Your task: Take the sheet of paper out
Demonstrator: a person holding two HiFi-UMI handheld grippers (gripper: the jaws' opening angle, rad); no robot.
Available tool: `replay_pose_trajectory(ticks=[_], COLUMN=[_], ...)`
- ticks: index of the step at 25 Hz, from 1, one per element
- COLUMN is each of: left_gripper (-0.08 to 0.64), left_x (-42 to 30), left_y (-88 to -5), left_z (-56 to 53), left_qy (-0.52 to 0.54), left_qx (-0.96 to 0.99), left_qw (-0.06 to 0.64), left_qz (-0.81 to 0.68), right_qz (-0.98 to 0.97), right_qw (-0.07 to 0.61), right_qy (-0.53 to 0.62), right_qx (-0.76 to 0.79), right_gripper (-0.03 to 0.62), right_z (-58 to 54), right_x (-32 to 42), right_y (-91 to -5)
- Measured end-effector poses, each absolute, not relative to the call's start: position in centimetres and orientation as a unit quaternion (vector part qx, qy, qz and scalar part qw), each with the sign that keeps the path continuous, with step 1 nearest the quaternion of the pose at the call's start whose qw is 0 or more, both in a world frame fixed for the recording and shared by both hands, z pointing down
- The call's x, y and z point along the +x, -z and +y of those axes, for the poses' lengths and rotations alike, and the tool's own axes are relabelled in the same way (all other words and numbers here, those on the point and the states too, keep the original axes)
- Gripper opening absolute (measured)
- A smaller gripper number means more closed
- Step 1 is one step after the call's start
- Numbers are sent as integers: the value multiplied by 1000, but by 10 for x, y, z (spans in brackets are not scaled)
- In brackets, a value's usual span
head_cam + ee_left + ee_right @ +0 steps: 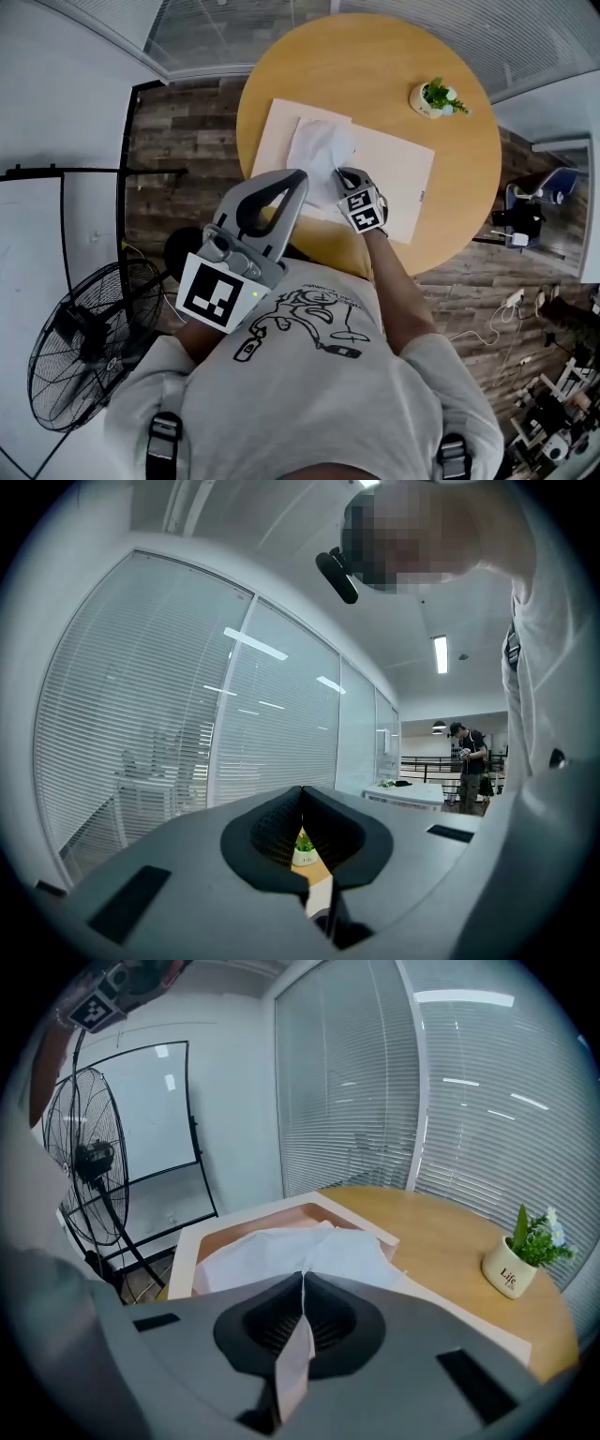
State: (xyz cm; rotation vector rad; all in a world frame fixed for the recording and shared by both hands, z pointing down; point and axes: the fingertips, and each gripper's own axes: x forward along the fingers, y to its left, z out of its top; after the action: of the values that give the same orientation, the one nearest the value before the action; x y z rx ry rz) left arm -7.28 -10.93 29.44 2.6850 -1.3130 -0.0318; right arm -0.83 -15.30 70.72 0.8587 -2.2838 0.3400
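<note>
Left hand-held gripper [298,180] clenched empty; right hand-held gripper [340,174] grasping one paper sheet [314,150].

We count two grippers: the left gripper [298,178] near the middle of the frame and the right gripper [339,174] just right of it. One round bench [394,56] fills the upper middle and carries one sheet of paper [317,150], one beige folder [403,173] and one potted plant [437,97]. One standing fan [84,352] shows at lower left.
</note>
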Motion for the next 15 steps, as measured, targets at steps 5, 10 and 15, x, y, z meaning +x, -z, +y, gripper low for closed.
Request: replay_pose_trajectory(ticks=[5, 10, 15], left_gripper=[20, 20, 20], left_x=[-67, -62, -59], left_y=[-295, -300, -301], left_z=[-107, -106, -103], left_qy=[11, -2, -11], left_qx=[898, 902, 904], left_qw=[77, 76, 71], left_qz=[-432, -424, -421], right_qz=[-874, -872, -874], right_qw=[325, 324, 309], right_qy=[-130, -129, -124], right_qx=[337, 343, 353], right_gripper=[8, 8, 8], right_z=[-151, -145, -140], right_x=[1, 12, 19], right_y=[-695, -686, -668])
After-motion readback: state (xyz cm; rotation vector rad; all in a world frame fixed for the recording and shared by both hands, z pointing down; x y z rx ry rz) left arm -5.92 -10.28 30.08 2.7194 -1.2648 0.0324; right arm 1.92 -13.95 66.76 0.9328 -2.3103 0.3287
